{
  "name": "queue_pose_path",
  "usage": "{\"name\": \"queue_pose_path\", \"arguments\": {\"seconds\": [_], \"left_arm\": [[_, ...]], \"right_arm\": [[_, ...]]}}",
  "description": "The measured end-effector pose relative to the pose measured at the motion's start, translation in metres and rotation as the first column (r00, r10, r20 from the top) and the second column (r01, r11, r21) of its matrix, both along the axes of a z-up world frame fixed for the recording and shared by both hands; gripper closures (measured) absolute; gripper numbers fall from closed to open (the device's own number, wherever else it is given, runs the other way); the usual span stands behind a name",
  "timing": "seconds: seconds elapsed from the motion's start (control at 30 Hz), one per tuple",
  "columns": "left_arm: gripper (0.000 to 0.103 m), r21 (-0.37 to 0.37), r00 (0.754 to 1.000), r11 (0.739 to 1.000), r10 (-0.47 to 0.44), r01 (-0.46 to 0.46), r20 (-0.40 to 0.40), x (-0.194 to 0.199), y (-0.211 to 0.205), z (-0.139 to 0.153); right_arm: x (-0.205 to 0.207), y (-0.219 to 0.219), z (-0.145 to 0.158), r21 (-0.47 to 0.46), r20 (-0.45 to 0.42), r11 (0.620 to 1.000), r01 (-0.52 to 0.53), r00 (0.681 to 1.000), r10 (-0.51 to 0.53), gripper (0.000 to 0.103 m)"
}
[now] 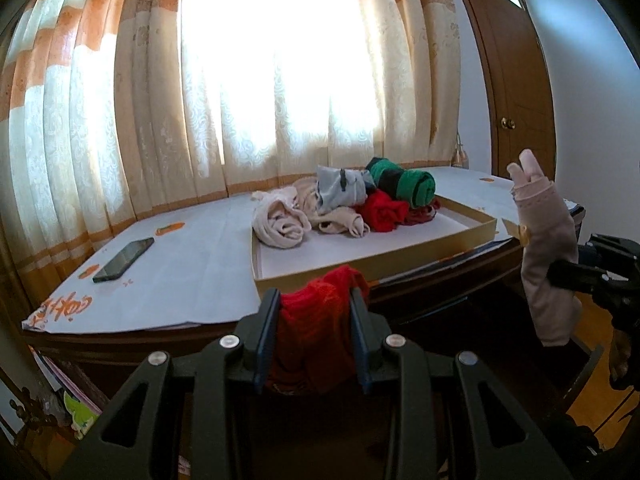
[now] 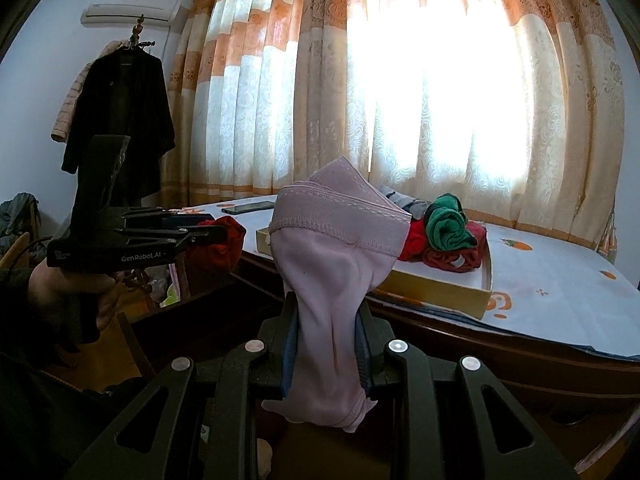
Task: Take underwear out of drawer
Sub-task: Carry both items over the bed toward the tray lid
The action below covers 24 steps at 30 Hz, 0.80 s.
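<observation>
The left tongs (image 1: 316, 300) are clenched on a red pair of underwear (image 1: 316, 328), the cloth bunched between the two blue-padded fingers (image 1: 267, 332) and hanging down behind them. The right tongs (image 2: 326, 316) grasp a pale pink pair of underwear (image 2: 332, 256), which stands up above the grip with its stitched waistband (image 2: 340, 216) folded over at the top and a loose end drooping below. Both pieces are held in the air in front of the near edge of the counter (image 1: 180, 272), clear of its surface.

On the counter, which is covered with white paper printed with orange marks, sits a shallow cardboard tray (image 1: 380, 260) with a white floor. In its far part lies a heap of rolled garments: a cream one (image 1: 280, 224), a grey one (image 1: 340, 192), a green-and-black roll (image 1: 404, 184) on top, and a red one (image 1: 384, 210) beneath it. A dark phone (image 1: 124, 260) lies flat on the paper, well apart from the tray to its left.

From the right wrist view a person's hand (image 2: 72, 292) grips the handle of the left tool. Orange-and-cream curtains (image 2: 400, 100) glow behind the counter, a black coat (image 2: 124, 120) hangs by the wall under an air conditioner (image 2: 132, 2), and a brown door (image 1: 516, 92) stands at the right
</observation>
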<state>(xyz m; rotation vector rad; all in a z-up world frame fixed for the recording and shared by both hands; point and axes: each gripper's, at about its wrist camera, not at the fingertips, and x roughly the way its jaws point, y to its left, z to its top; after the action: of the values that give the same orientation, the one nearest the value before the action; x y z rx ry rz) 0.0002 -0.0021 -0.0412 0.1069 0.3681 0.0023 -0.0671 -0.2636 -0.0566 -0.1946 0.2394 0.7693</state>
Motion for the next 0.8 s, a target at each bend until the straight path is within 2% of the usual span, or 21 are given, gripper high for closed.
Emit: {"name": "queue_pose_path", "arguments": {"seconds": [0.43,0.8], "left_arm": [[0.071,0.047,0.999,0.999,-0.009,0.007,0.043,0.008,-0.004,0.011],[0.071,0.070,0.999,0.997,-0.027,0.024,0.040,0.024,-0.007,0.018]], "right_arm": [[0.002,-0.003,0.014,-0.002,0.038,1.000,0.012,0.999,-0.012,0.076],[0.009,-0.002,0.024,-0.025,0.062,0.999,0.023,0.998,-0.021,0.076]]}}
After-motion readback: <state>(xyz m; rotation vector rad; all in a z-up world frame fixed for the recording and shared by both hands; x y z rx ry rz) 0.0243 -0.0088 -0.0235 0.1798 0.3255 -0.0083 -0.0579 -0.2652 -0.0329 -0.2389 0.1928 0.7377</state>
